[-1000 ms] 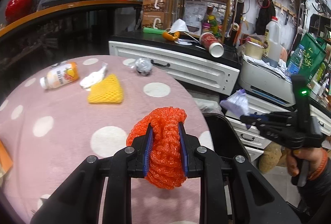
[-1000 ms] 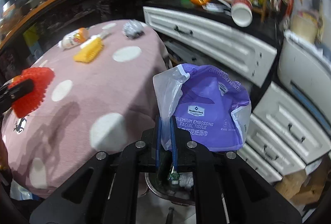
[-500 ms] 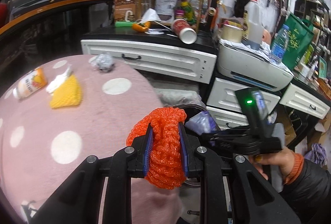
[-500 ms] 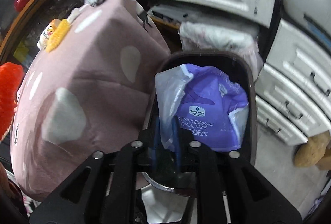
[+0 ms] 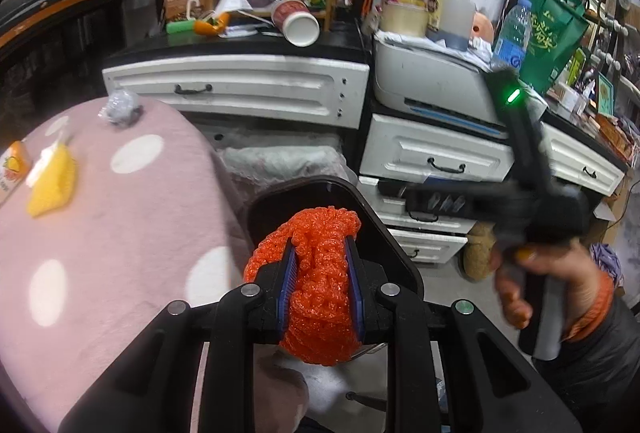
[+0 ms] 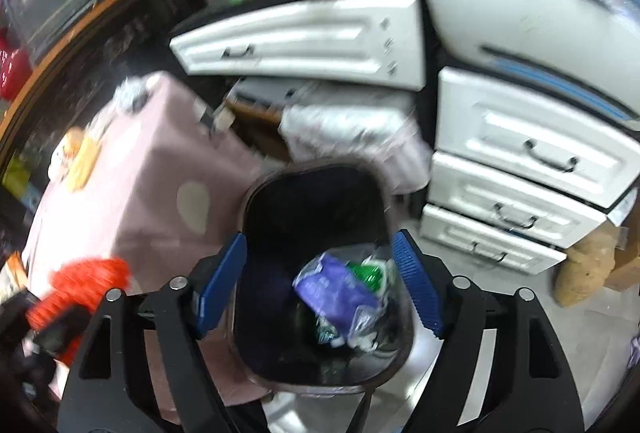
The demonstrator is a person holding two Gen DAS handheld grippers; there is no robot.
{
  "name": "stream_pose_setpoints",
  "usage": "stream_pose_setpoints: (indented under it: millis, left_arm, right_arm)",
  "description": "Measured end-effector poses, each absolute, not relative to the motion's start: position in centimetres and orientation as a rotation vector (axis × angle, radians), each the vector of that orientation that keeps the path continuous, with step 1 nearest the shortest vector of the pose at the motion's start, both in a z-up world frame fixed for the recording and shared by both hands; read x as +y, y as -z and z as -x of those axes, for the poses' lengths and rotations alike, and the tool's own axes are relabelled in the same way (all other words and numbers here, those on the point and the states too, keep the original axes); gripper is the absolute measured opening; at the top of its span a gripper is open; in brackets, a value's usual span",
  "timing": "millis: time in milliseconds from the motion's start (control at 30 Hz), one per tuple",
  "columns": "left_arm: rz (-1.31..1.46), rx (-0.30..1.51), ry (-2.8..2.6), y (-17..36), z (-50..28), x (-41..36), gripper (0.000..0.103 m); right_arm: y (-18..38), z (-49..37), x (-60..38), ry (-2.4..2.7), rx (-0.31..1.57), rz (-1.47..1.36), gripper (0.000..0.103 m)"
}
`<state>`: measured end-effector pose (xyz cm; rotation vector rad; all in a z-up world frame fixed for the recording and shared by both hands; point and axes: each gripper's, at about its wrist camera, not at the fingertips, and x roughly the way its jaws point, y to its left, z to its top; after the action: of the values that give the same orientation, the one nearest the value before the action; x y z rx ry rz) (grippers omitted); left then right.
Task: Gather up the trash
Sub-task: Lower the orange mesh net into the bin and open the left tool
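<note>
Two grippers share this job. From the left wrist, the left gripper [image 5: 320, 285] has its jaws clamped on an orange foam net [image 5: 316, 289], held over the near rim of the dark trash bin [image 5: 394, 245] beside the pink dotted table [image 5: 120, 233]. On that table lie a yellow net [image 5: 52, 185], a foil ball [image 5: 120, 107] and a bottle [image 5: 14, 169] at the edge (probably uncollected trash).

From the right wrist, the right gripper [image 6: 320, 285] hangs above the bin [image 6: 256, 201], jaws spread wide and empty; a purple tissue wrapper [image 6: 336, 293] lies inside among other scraps. Roughly halfway, I judge.
</note>
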<state>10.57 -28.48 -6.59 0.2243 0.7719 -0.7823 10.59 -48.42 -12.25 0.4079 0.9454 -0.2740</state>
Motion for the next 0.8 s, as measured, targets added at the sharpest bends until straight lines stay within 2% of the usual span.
stream_pose_setpoints:
  millis: [300, 800]
  left_arm:
    - [-0.285, 0.831, 0.782, 8.8, -11.4, -31.7, 0.023]
    - [-0.363, 0.889, 0.783, 11.4, -12.1, -35.0, 0.025]
  right_arm:
    - [8.8, -8.9, -50.1, 0.328, 0.839, -0.412, 0.078]
    - [8.0, -8.7, -49.7, 0.310, 0.827, -0.405, 0.078]
